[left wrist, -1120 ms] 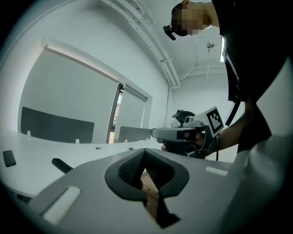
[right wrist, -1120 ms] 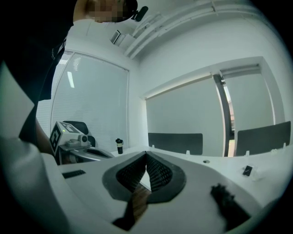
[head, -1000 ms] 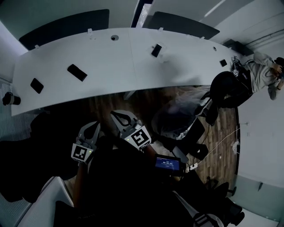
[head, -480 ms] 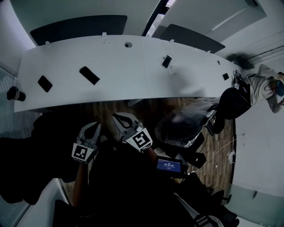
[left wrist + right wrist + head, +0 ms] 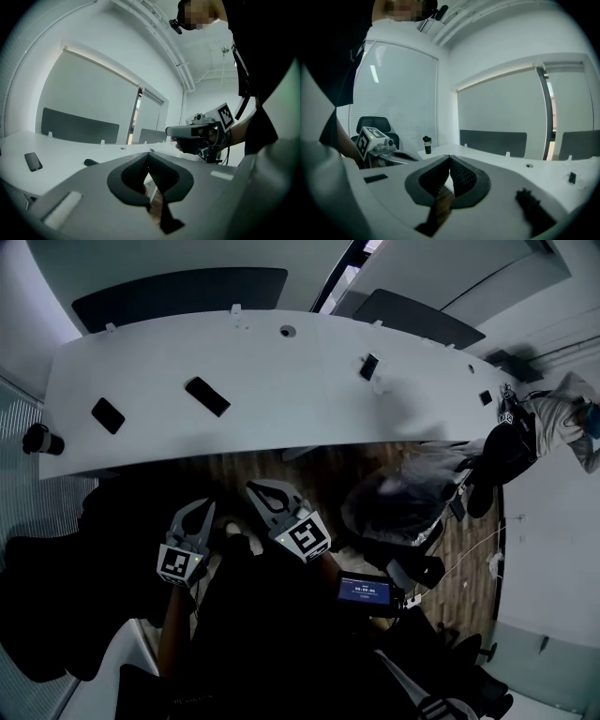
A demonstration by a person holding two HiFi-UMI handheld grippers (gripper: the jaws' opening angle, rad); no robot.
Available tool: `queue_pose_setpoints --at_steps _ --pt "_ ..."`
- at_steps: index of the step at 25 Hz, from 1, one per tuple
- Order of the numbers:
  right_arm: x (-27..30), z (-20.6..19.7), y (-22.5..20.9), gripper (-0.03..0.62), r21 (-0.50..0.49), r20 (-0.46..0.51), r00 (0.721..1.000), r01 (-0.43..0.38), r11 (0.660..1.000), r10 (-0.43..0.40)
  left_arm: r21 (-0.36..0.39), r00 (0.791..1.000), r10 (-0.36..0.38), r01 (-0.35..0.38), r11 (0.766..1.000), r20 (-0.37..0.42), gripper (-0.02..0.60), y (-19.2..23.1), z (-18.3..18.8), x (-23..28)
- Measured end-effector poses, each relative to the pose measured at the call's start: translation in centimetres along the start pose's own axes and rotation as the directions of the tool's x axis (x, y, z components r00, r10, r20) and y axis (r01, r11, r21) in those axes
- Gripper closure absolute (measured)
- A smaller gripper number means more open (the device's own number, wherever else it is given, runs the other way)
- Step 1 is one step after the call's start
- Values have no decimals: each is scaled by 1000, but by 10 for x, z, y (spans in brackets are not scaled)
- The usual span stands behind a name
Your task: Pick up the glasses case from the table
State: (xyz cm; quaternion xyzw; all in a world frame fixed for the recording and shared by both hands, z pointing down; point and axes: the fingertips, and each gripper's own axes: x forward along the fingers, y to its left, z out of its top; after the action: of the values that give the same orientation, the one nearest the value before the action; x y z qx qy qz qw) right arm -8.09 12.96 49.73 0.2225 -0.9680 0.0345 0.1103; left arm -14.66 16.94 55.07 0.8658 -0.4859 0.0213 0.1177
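A long white curved table (image 5: 281,418) fills the upper part of the head view. On its left half lies a black oblong glasses case (image 5: 207,396), seen as a low dark shape in the left gripper view (image 5: 90,162). My left gripper (image 5: 199,508) and right gripper (image 5: 259,487) hover side by side over the wooden floor, short of the table's near edge and pointing toward it. Both are shut with nothing between the jaws, as the left gripper view (image 5: 149,154) and the right gripper view (image 5: 449,158) show. Each gripper view shows the other gripper beside it.
A flat black phone (image 5: 108,414) lies left of the case and a black bottle (image 5: 42,439) stands at the table's left end. A phone on a stand (image 5: 368,366) is farther right. A plastic-covered chair (image 5: 403,498) and a seated person (image 5: 553,413) are at the right.
The table has come nearer and sits lower in the head view. Both grippers have moved toward it together and stayed shut.
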Motion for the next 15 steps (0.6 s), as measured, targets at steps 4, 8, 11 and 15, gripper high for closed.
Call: queue_pose_setpoints --at_steps 4,8,11,15 --pt "6 -9 -5 586 74 5 1000 15 997 -15 18 1000 11 -10 1000 -18 572 11 -3 -4" --pt "18 -13 -13 586 48 -23 1000 -11 999 12 5 999 28 -27 1000 -38 572 20 -8 4" --pt "27 -10 -24 586 27 -19 999 -30 999 31 11 998 38 -37 999 -56 572 23 -9 12" --pt "34 -4 -49 586 60 10 1000 -21 998 20 18 994 68 -67 998 -81 572 36 -9 28"
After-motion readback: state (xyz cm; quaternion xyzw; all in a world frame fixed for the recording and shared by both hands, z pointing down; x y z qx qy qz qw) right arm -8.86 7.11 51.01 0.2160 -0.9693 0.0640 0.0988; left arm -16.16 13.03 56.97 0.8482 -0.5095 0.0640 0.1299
